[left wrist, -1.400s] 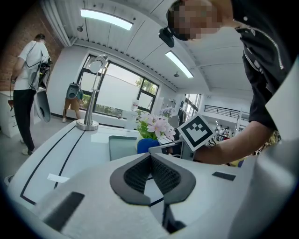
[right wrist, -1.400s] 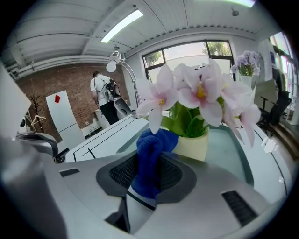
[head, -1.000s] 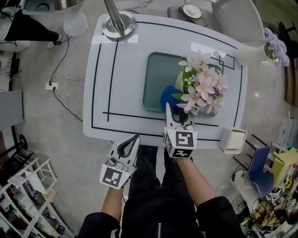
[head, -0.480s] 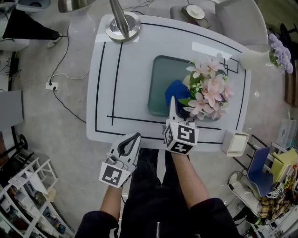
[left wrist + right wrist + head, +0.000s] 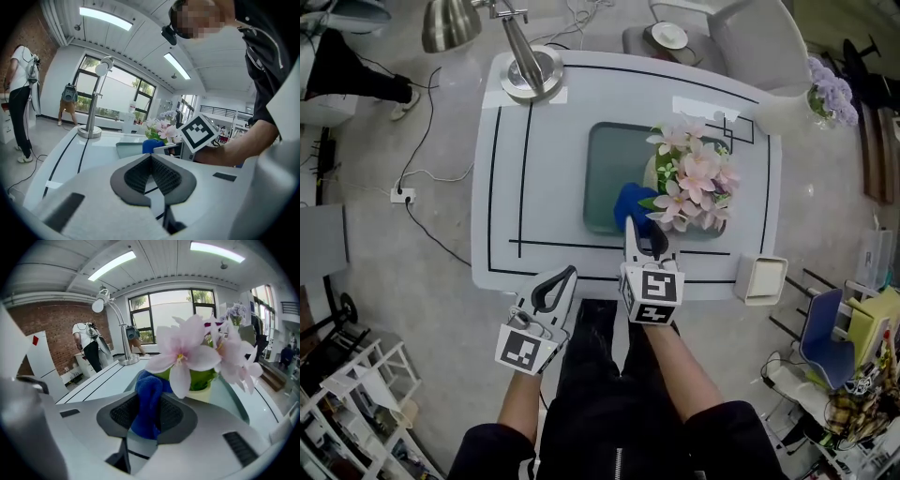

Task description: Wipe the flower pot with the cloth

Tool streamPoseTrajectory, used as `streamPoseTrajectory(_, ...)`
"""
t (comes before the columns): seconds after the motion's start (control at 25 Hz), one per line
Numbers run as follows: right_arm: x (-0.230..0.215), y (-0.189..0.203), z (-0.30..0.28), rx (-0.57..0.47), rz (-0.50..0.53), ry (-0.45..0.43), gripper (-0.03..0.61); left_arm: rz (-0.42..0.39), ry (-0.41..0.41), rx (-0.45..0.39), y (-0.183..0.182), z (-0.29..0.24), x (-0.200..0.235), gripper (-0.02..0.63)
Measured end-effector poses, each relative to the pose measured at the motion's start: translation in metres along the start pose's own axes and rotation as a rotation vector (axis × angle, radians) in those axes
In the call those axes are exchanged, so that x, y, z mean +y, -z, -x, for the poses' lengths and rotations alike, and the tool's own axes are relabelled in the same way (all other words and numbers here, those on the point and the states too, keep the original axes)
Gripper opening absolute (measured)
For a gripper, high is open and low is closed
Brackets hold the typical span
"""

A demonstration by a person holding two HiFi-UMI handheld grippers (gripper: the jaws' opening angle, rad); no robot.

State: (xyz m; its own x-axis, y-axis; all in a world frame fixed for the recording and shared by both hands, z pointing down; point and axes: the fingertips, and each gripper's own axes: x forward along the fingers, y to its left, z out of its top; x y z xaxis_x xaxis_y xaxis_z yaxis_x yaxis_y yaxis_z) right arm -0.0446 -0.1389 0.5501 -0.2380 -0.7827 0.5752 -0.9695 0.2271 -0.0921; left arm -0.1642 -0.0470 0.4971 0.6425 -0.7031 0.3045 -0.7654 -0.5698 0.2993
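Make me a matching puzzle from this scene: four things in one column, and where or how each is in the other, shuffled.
Things
1. blue cloth
2. flower pot
3. lamp
4. left gripper

Places or states
A. on the far left corner of the table
B. standing on the grey-green tray
C. at the table's near edge, shut and empty
D. pinched between the fingers of the right gripper

Pairs: 1-D, 2-B, 3-A, 4-C

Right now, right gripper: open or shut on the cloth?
Shut on it: the right gripper pinches the bunched blue cloth between both pads, as its own view shows.
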Motion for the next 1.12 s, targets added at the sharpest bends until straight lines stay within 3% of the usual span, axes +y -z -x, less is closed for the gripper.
streamPoseTrajectory(0.36,0.017,0.012,0.092,0.015,0.000,-0.148,0.104,-0.060,0.043,-0.045,-0.029,0.000,-0.042,0.006)
streamPoseTrajectory(0.8,-0.025,0.025,0.211,-0.052,0.027,-0.154,0.104,-0.148,0.025,-0.087,-0.042,0.019,-0.136,0.006)
streamPoseTrajectory(1.12,-0.053,0.039,0.293,-0.087,0.022,-0.157,0.104,-0.201,0.002,-0.068,-0.026,0.044,-0.211,0.006)
